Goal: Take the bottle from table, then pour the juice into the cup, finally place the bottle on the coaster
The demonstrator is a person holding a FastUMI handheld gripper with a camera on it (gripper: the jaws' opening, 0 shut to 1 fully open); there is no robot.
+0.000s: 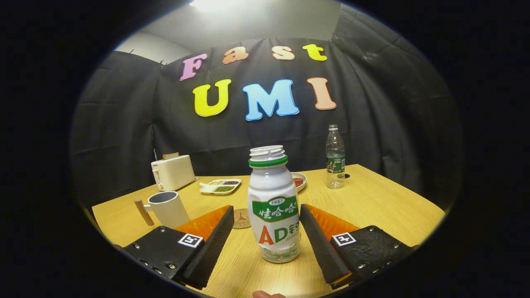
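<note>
Though unclamped, bottle (273, 207) between fingers (215, 244)

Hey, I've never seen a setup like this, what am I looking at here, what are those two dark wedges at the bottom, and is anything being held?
This picture comes from a fisheye camera riding on a hand-held gripper, looking forward along its two fingers. The dark wedges are those fingers. A person carries the tool; there is no robot arm.

A small white bottle with a green neck ring and no cap stands upright on the wooden table, between the fingers. The right finger sits at its side, the left one stands apart, so the gripper is open and nothing is held.

Beyond the fingers, to the left, is a white cup with a wooden handle; a round coaster lies just behind the left finger. Farther back are a toaster, a divided tray, a plate and a clear water bottle.
</note>
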